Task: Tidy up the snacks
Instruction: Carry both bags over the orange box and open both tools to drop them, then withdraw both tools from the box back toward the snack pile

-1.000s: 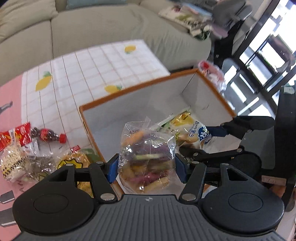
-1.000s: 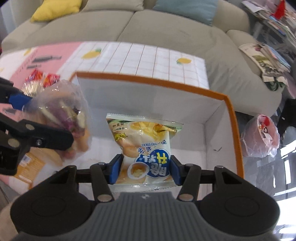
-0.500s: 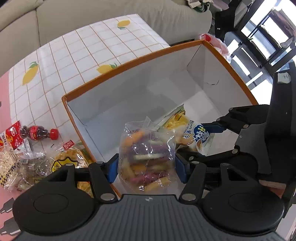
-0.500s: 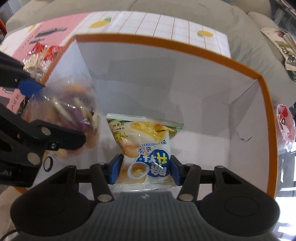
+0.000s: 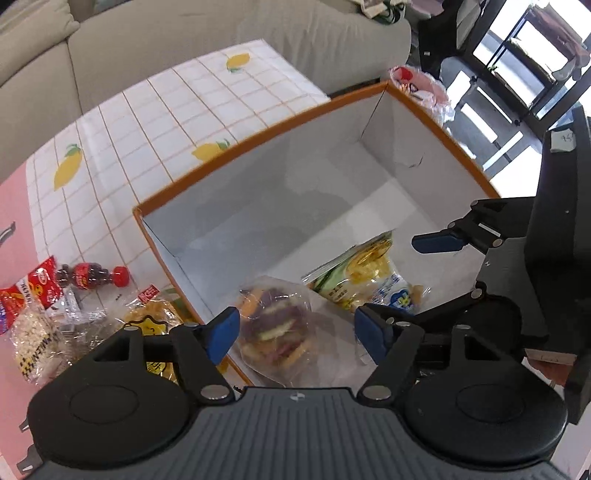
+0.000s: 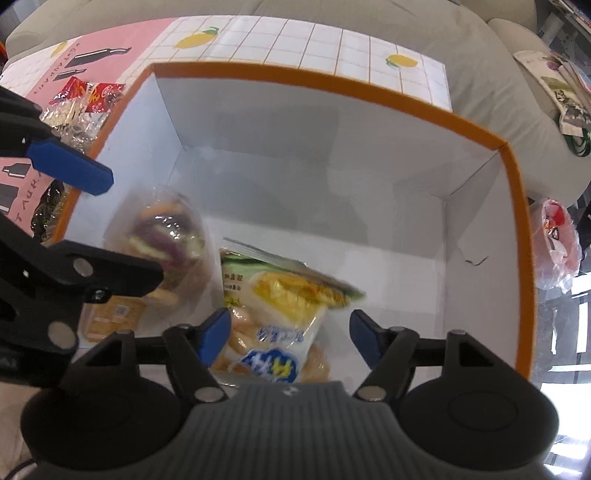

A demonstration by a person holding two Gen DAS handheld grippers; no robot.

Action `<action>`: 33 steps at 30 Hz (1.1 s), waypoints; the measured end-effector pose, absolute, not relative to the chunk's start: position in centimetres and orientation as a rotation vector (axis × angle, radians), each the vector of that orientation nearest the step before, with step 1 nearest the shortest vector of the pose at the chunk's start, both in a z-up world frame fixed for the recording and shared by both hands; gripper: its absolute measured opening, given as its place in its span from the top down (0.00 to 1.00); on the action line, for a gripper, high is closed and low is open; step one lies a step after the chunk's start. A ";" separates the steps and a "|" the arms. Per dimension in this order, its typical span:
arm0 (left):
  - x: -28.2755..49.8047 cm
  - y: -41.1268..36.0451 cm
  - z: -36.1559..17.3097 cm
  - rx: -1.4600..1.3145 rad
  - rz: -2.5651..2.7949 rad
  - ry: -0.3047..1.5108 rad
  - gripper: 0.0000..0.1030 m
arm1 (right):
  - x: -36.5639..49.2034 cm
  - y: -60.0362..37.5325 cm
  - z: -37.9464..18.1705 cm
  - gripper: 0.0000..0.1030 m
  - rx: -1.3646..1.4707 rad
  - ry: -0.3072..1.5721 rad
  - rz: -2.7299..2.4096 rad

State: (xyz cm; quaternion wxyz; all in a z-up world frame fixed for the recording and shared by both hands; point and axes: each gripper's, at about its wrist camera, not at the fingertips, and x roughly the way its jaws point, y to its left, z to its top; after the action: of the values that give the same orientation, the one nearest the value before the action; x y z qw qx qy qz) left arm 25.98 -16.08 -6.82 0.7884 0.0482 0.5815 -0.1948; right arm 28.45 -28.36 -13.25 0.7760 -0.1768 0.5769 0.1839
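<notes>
Beige sofa (image 5: 221, 33) backs the table. Left gripper (image 5: 295, 328) and right gripper (image 6: 286, 334) have just spread, pads apparently clear of the blurred clear bag (image 5: 277, 332) and yellow packet (image 6: 280, 314) inside the orange-rimmed box (image 6: 332, 88).

Each gripper, the left gripper (image 5: 297, 326) and the right gripper (image 6: 286, 330), has black linkage arms with silver rivets, blue fingertip pads (image 5: 221, 328), round black discs at five and seven o'clock, and a ribbed grey body.

The clear plastic bag of purple and orange snack sticks (image 5: 275, 332) is motion-blurred inside the orange-rimmed white cardboard box (image 5: 258, 136); so is the yellow-and-blue foil snack packet (image 6: 277, 317) beside it, its print unreadable.
</notes>
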 end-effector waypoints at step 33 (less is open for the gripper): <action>10.8 -1.6 0.7 -0.031 -0.139 0.815 0.19 | 9.6 -19.7 -3.5 0.20 0.116 0.651 0.149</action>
State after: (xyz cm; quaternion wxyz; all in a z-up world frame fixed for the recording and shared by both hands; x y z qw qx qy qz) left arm 10.76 -1.64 0.74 0.9156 -0.0150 0.3961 -0.0676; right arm 9.57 -19.73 -3.45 0.9430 0.0570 0.3195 0.0733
